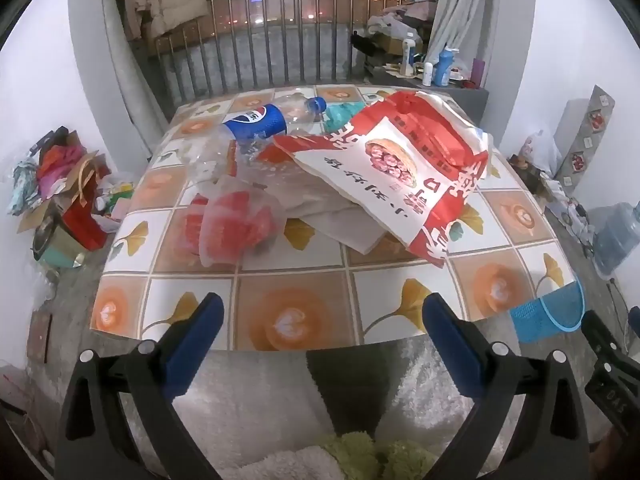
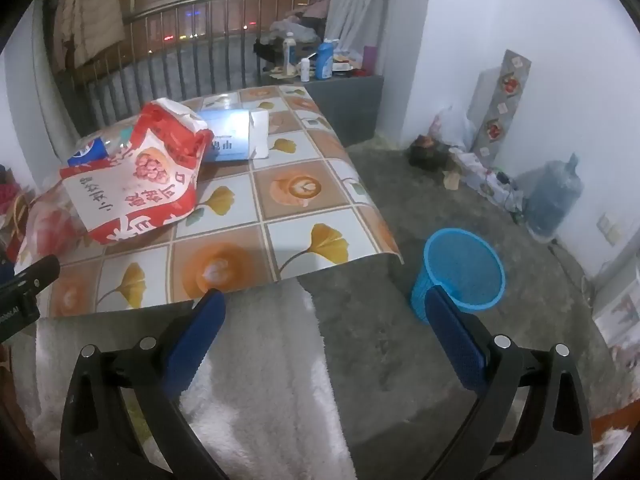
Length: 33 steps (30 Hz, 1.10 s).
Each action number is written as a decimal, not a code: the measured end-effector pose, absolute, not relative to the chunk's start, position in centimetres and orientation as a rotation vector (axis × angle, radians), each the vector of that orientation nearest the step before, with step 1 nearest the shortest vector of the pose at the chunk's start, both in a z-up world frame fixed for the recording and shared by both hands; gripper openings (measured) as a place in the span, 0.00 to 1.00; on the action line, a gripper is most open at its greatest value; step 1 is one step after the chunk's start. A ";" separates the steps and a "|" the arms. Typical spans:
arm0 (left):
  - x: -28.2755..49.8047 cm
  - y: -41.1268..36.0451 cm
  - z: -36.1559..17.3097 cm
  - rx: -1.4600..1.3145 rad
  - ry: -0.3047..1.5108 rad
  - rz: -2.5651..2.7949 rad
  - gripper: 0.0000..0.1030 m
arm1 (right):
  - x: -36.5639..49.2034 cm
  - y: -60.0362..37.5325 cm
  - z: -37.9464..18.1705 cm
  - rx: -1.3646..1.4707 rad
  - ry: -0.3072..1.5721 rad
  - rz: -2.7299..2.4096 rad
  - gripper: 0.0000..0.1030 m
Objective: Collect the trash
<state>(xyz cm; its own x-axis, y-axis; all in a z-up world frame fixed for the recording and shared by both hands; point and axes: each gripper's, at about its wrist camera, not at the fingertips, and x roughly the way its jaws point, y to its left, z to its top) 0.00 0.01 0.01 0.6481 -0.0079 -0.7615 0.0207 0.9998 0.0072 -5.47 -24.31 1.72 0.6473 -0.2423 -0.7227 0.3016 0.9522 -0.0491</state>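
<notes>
Table (image 1: 304, 292) with tiled leaf-pattern cover; trash heaped across far and centre portions.

Red-and-white snack bag (image 1: 404, 168): largest item, lying crumpled at centre-right, propped over other litter. Judged light, limp, slick film; best taken at raised near corner or folded edge, since flat faces likely to slip.

Blue-and-white carton (image 2: 236, 136): far side, behind bag, flap open. Judged light, stiff card; pinch across flap or thin edge.

Clear cola bottle (image 1: 256, 124): far left, on its side, apparently empty. Judged light, springy, prone to roll; grip across waist near label.

Thin plastic bag with red contents (image 1: 236, 220): left of centre. Soft, flimsy; gather loose film at top.

Blue mesh bin (image 2: 460, 272): on floor, right of table's near corner, upright.

Left gripper (image 1: 320, 320) and right gripper (image 2: 324, 316): jaws spread wide, nothing between, short of table's near edge.
</notes>
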 end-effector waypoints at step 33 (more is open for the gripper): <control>0.1 -0.2 -0.3 0.028 0.872 -0.021 0.95 | -5.3 -24.2 1.7 0.071 0.806 -0.306 0.92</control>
